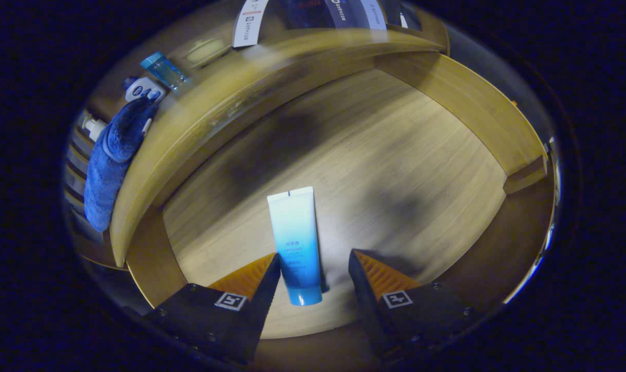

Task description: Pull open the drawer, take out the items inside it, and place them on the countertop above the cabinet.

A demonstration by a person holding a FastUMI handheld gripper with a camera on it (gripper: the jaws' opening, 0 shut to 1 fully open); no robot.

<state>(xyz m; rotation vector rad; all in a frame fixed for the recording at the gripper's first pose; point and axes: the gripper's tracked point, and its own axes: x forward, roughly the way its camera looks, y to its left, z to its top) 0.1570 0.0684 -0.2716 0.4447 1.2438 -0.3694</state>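
The wooden drawer [478, 108] stands pulled open below me, its pale floor lit from above. A white-to-blue tube [295, 243] lies flat on that floor, cap end toward me. My gripper [314, 264] hangs open over it, the tube resting between the fingers and close against the left fingertip [271, 268]. The right fingertip [362, 266] stays a gap away from the tube. Above the drawer runs the countertop [225, 82] of the cabinet.
On the countertop lie a blue fluffy towel [111, 155] draped over its edge, a blue-capped clear bottle [163, 70], a small white-and-blue jar [142, 89], a white pump bottle [94, 127] and a pale dish [205, 50]. The drawer's side wall [524, 178] rises at right.
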